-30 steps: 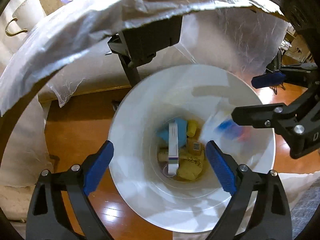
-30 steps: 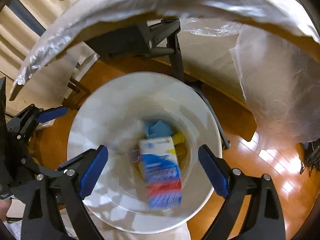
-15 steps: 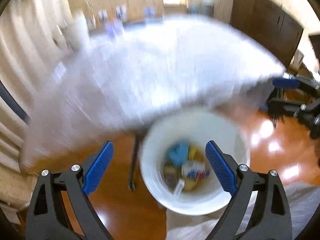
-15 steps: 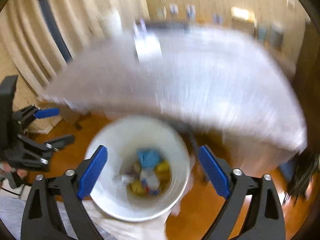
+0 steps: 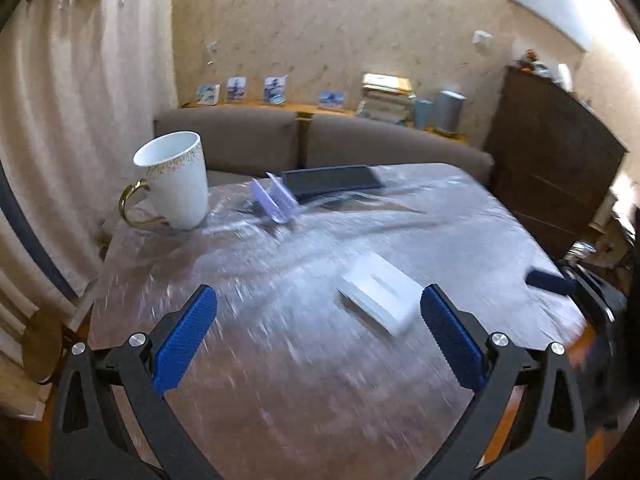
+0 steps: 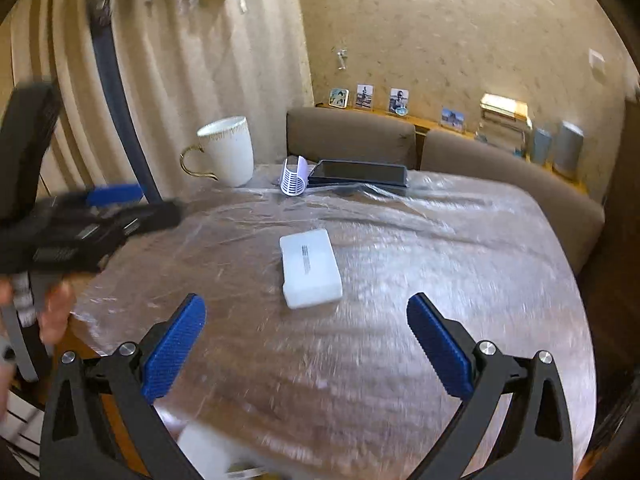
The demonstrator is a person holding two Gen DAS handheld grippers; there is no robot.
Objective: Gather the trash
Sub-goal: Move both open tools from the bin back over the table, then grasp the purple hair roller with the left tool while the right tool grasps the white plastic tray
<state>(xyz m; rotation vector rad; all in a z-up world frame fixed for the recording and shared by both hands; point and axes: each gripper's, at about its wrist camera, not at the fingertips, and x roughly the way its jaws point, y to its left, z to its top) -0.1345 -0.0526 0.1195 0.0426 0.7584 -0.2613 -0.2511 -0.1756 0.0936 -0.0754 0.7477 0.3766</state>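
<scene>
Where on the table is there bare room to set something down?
Free: the table's whole right side and the near strip before the white box. Crowded: the far left corner, with mug, white holder and dark tablet.

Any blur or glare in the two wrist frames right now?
Left wrist: table cover streaked with motion blur, white box soft, mug fairly sharp. Right wrist: near table cover smeared, left claw blurred, white box legible; glare on the plastic in both.

Left view: above the table (image 5: pixel 280 360), angled down past its claw (image 5: pixel 316 332).
Right view: same, nearer the box (image 6: pixel 310 266).
Shared: table, box, mug (image 5: pixel 176 180).
</scene>
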